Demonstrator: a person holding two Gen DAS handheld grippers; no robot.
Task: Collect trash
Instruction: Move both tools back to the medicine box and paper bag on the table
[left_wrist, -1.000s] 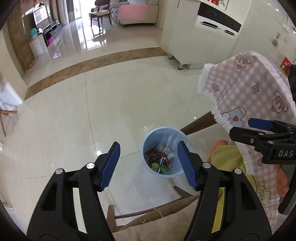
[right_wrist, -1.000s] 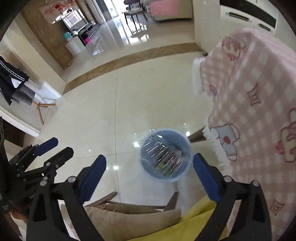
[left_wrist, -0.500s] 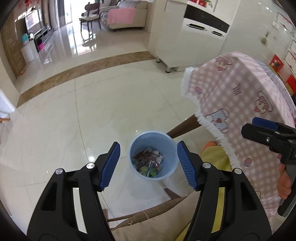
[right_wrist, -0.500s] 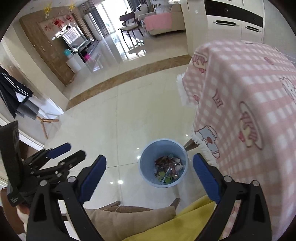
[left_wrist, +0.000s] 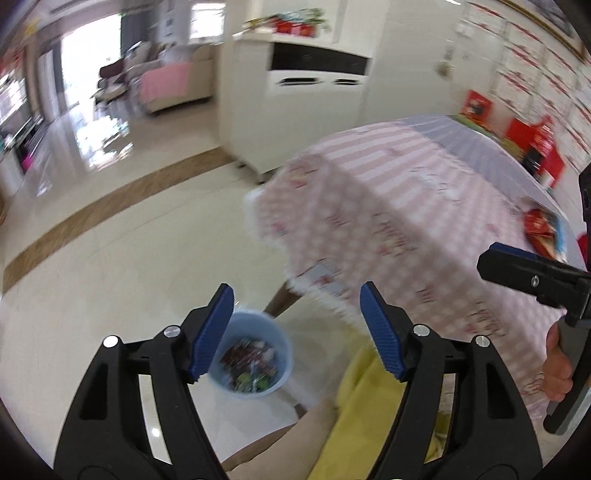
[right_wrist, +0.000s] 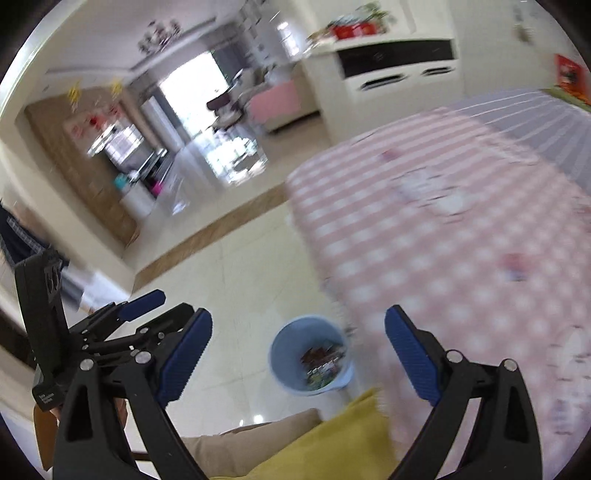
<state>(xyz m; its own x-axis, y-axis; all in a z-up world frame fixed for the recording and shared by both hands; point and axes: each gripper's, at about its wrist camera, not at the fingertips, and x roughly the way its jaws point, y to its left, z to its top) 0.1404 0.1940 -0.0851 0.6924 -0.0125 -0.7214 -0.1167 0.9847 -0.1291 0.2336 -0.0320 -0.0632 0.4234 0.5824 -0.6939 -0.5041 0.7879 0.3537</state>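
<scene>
Both grippers empty, raised above floor beside the covered surface.

Left gripper (left_wrist: 295, 332) and right gripper (right_wrist: 297, 354): fingers wide apart, holding nothing. Blue bin (right_wrist: 310, 354) stands on the tiled floor (left_wrist: 129, 240), holding wrappers (left_wrist: 251, 363), just beside the pink checked tablecloth (right_wrist: 443, 240). A chair with yellow cushion (left_wrist: 369, 406) intervenes below. Red packet (left_wrist: 543, 229) lies on the surface.

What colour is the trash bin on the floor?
Light blue plastic trash bin, clearest in the right wrist view.
</scene>
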